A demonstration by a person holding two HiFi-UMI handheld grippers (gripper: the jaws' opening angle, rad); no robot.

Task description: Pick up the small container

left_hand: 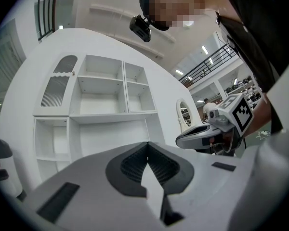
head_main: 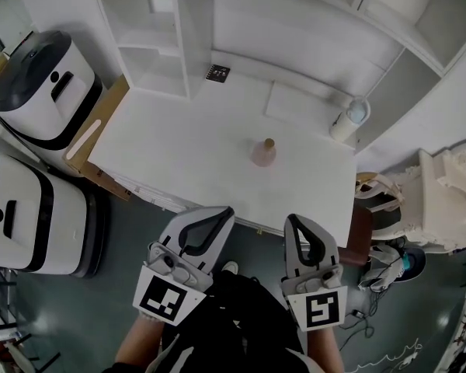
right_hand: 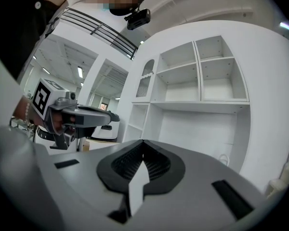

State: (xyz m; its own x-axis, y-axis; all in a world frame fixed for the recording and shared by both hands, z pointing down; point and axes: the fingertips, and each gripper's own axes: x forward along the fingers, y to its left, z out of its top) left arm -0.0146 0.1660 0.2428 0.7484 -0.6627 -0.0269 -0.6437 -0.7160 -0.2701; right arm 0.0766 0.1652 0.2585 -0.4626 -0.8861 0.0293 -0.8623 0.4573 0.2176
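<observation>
The small container stands upright on the white table, out ahead of both sets of jaws and well apart from them, roughly on the line that runs forward between the two grippers and a little nearer the right one's side. It is a low, flask-like piece: a broad, rounded, pale pink body that narrows upward to a short neck, capped with a tan stopper-like top. Its body looks faintly translucent, though it is too small in the head view to tell the material. It stands alone on the bare tabletop, touching only the table. The left gripper has its jaws closed, the ribbed dark pads meeting along one seam, and the right gripper is the same, pads pressed flat against each other. Both are held short of the table's near edge, side by side, pointing forward. Each gripper view looks over its closed jaws toward the white shelf unit at the back of the table, and neither shows the container. Farther beyond the right jaws, at the table's far right corner, stands a white cylinder with a bluish top. A small dark square tag lies on the table far ahead of the left jaws, close to the shelf unit.
</observation>
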